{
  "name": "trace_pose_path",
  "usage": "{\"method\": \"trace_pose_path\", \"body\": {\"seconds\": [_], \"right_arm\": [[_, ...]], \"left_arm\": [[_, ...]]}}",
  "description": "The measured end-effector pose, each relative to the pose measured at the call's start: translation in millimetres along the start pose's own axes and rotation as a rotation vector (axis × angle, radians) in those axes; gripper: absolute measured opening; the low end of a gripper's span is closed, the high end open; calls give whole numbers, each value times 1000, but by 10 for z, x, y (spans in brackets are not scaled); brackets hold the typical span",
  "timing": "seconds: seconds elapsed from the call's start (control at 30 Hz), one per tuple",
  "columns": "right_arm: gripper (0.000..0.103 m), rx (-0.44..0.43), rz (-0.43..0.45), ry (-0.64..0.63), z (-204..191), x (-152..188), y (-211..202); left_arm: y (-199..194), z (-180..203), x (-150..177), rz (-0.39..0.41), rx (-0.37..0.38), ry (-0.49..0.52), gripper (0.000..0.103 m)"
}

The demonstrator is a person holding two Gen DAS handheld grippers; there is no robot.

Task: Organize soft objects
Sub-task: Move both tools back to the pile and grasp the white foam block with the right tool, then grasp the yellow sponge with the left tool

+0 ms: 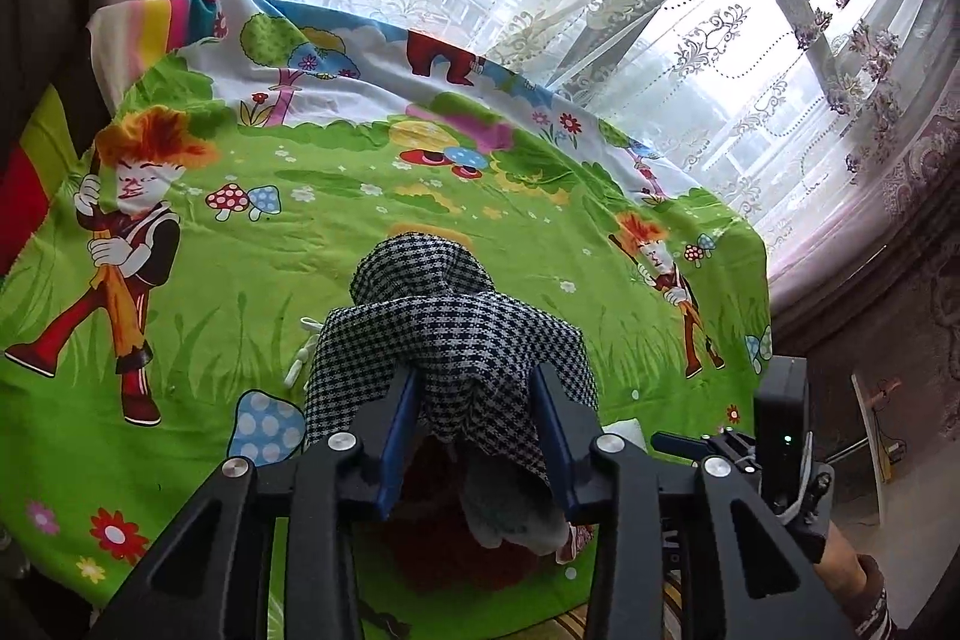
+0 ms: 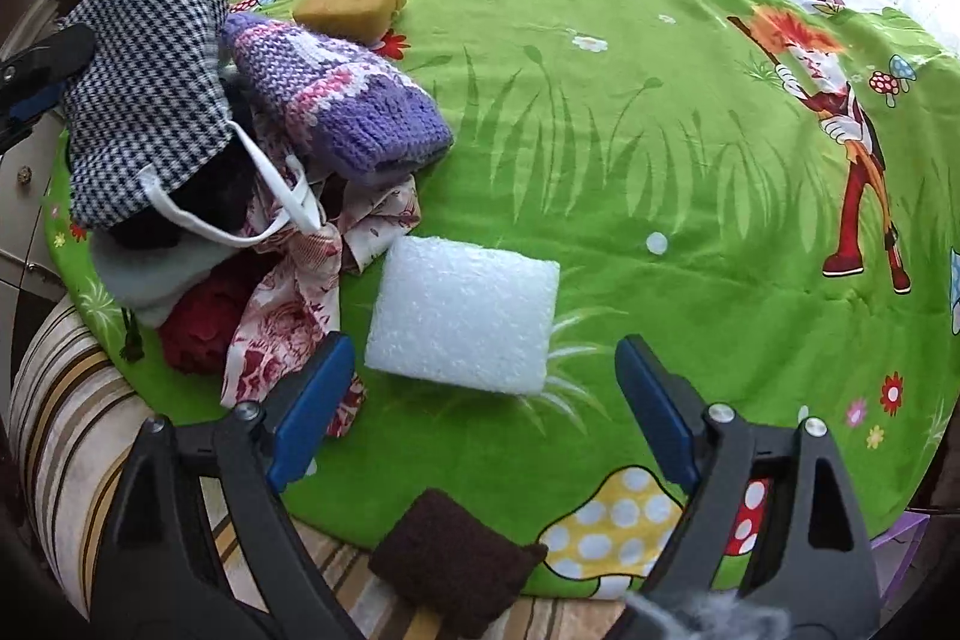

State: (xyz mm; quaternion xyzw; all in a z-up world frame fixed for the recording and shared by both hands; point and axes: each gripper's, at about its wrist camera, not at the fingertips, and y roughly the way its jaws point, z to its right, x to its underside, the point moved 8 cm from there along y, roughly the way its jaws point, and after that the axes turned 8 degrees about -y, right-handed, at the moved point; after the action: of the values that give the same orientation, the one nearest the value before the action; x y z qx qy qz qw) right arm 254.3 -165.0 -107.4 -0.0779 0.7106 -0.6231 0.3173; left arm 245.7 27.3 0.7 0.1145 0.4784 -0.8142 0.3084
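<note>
Up close in the left wrist view, the left gripper pinched a checked cloth over the green sheet. Seen from the right wrist, the right gripper stood spread above a white foam block, near the pile at left.

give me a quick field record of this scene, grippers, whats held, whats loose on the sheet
surface: cartoon-print green sheet
left gripper: shut on houndstooth cloth, bunched between its fingers
right gripper: open, holds nothing, above white foam block
pile: purple knit hat, floral fabric, dark red item, beside the foam block
loose: yellow sponge at far side; brown pad at near edge
</note>
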Motion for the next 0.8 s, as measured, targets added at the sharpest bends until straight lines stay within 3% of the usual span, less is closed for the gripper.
{"method": "trace_pose_path", "body": {"seconds": [0.1, 0.13, 0.2, 0.27, 0.3, 0.33, 0.47, 0.53, 0.8], "right_arm": [[85, -19, -5, 27, 23, -19, 74], [72, -25, -5, 30, 28, -20, 93], [62, -9, 4, 32, 70, -31, 97], [62, -38, 19, 39, 74, -28, 83], [62, -40, 26, 40, 86, -23, 68], [62, -35, 36, 42, 103, -15, 48], [62, -5, 88, 65, 256, 43, -132], [62, 22, 114, 77, 363, 88, -245], [62, 116, 178, 140, 774, 314, -594]], "left_arm": [[-96, -11, -35, 5, 8, -9, 47], [-135, -19, -78, 14, 10, -16, 51], [-193, -28, -209, 37, 2, -9, 54], [-166, -62, -388, 40, -30, -3, 59], [-104, -66, -485, 30, -37, 9, 67], [-7, -78, -568, 3, -50, 22, 73], [469, 41, -831, -141, -102, 50, 74], [726, 127, -870, -229, -150, 56, 80], [1534, 294, -678, -419, -418, 129, 83]]}}
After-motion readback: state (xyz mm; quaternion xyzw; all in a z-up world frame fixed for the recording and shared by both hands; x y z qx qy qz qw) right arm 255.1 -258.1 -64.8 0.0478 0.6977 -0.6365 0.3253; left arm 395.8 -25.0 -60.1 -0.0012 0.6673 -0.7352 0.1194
